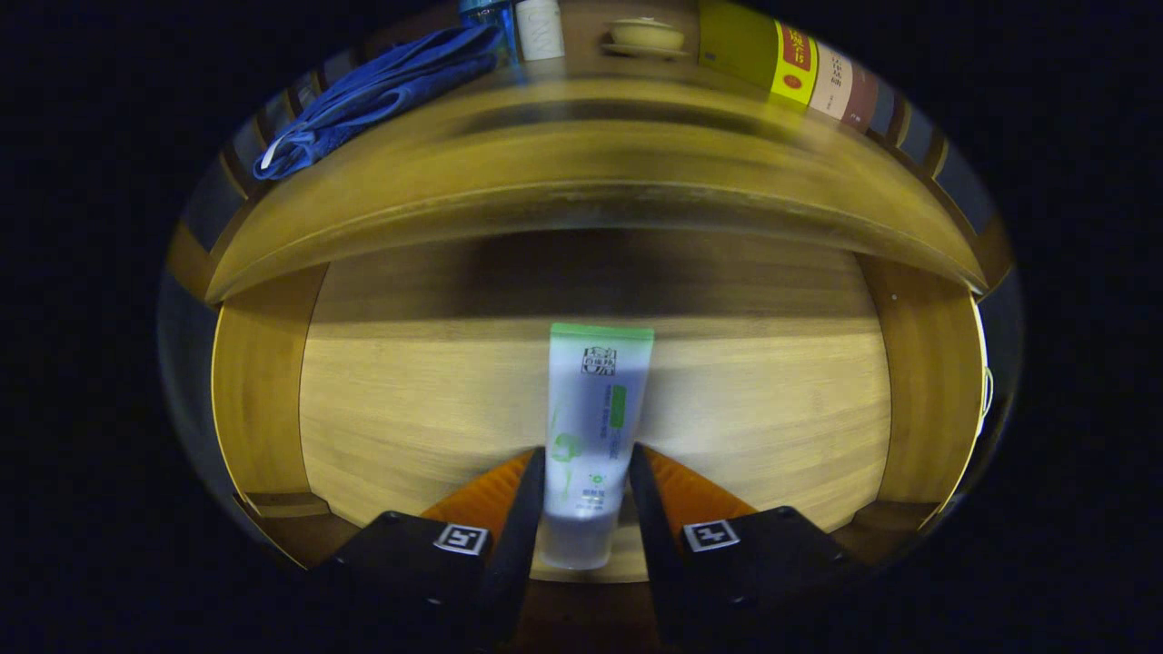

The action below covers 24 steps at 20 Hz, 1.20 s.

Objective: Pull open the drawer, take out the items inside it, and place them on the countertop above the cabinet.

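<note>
One tube [595, 427] is clamped in the gripper [588, 472], both fingers pressed against its lower sides, so the jaws are closed on it. The tube is held over the open drawer [409, 400], its capped end between the fingers and its flat green-edged end pointing ahead toward the drawer's back. Bare wooden floor is seen on both sides of the tube, wide open out to the drawer's side walls [259, 391], which are well apart from the fingers. Beyond the tube, the dark gap under the countertop [581, 173] is seen, and the countertop's front edge overhangs the drawer's rear. The countertop is a yellowish wood with streaked grain. On it, a blue cloth [382, 86] is draped at one end, books [800, 68] are stood at the other, and a small bowl [647, 36] is set between them beside a white bottle [540, 27]. The tube is white with a green band, green markings and a translucent cap.
</note>
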### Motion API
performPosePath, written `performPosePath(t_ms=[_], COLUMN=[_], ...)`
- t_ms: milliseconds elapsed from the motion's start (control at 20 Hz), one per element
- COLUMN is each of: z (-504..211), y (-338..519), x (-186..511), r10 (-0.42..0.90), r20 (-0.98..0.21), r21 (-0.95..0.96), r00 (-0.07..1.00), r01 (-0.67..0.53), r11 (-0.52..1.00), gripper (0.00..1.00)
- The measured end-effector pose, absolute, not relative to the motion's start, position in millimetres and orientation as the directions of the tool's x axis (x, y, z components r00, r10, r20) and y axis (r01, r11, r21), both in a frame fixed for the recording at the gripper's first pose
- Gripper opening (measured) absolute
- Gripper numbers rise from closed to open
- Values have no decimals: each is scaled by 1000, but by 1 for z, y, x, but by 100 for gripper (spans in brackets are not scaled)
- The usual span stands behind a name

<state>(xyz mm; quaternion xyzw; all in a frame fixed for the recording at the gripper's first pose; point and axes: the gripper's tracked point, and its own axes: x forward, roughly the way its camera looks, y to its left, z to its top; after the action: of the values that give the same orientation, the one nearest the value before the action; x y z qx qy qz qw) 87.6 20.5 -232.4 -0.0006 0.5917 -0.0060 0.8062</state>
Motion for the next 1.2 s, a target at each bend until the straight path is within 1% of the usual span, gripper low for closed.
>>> performPosePath(t_ms=[50,250,400,450,500,550,900,1100,1200], z=[-228,-198,-159,-183,-161,-150,-113,-80,-64], y=[21,33,46,33,45,45,62,65,69], x=[90,99,109,105,98,105,100,99,109], r10=[-12,17,31,30,27,33,127,157,161], r20=[-950,-931,-907,-898,-888,-876,-809,-766,-735], r21=[-10,15,11,3,-5,-5,104,141,146], r00=[313,364,420,439,460,480,574,624,659], r01=[8,-8,-49,-61,-70,-77,-73,-76,-79], r11=[1000,1000,999,998,998,997,992,987,986], gripper=[60,54,54,54,54,54,54,54,54])
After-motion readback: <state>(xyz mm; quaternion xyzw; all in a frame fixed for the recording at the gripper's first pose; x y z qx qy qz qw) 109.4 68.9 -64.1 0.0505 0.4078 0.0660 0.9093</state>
